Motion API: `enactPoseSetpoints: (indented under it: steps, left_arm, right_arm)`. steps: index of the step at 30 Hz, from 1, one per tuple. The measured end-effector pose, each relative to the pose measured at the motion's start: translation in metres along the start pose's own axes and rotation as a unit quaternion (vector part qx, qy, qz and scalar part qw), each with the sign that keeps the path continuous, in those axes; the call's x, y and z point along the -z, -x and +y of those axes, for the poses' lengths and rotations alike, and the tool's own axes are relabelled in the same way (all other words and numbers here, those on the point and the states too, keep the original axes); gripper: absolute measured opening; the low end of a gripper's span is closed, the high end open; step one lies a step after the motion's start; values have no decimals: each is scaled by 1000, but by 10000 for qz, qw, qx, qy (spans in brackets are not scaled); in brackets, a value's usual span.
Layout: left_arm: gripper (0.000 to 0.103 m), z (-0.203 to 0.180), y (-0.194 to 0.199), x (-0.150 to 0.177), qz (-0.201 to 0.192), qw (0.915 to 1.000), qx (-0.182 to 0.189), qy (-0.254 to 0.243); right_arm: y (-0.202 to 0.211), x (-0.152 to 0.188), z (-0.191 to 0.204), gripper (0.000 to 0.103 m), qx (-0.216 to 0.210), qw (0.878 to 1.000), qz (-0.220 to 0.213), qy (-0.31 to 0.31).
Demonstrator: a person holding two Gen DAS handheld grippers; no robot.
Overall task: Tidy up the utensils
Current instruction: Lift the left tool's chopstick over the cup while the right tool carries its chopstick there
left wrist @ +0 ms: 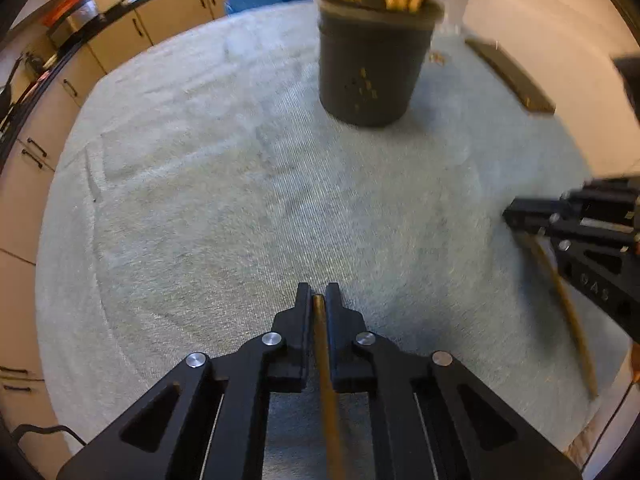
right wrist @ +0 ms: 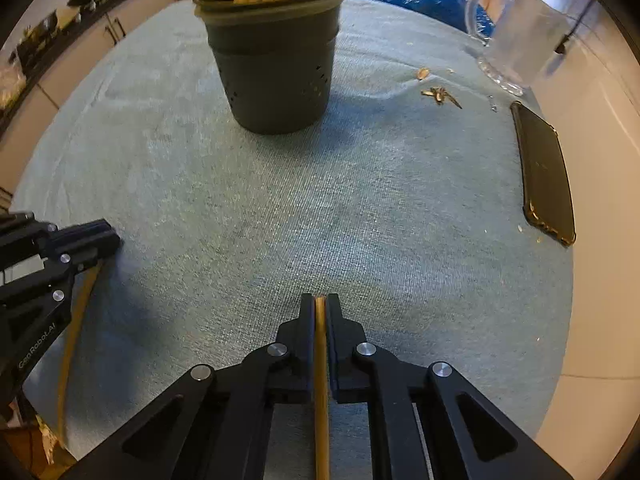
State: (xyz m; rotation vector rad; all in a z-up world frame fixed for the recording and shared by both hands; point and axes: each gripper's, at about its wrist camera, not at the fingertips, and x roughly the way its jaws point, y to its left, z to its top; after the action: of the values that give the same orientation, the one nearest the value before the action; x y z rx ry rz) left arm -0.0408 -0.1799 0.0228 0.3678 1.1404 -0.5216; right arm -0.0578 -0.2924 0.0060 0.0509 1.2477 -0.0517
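Two held sticks (left wrist: 326,368) (right wrist: 321,380), one dark holder (right wrist: 276,60) (several more inside), one phone (right wrist: 546,176), one glass mug (right wrist: 516,36).

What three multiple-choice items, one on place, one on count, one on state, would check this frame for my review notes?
1. Where does the phone lie relative to the dark pot?
A. To its right, flat on the cloth
B. Inside it
C. To its left, leaning on it

2. How many grippers hold a wooden stick?
A. None
B. One
C. Two

3. How do the jaws of the right gripper stand?
A. Wide open over bare cloth
B. Closed on a thin stick
C. Closed on the glass mug

Answers:
1. A, the phone rests on the cloth near its right edge, apart from the pot.
2. C, the left gripper and the right gripper each have a stick between the jaws.
3. B, the stick runs down the narrow gap between them; the glass mug stands far off, untouched.
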Motion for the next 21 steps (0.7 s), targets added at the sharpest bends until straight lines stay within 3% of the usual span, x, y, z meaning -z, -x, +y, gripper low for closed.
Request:
enactPoseSetpoints:
  steps: [5, 11, 21]
  left_arm:
    - [6, 7, 49, 9, -819, 9963, 75, 268]
    - [6, 11, 109, 16, -1599, 9857, 181, 499]
    - [6, 2, 187, 38, -2738, 9600, 302, 509]
  right_arm:
    - [34, 9, -9, 5, -373, 9959, -722, -394]
    - [98, 30, -7, 5, -506, 9791, -1876, -601]
    - [156, 58, -3, 5, -642, 9477, -3026, -787]
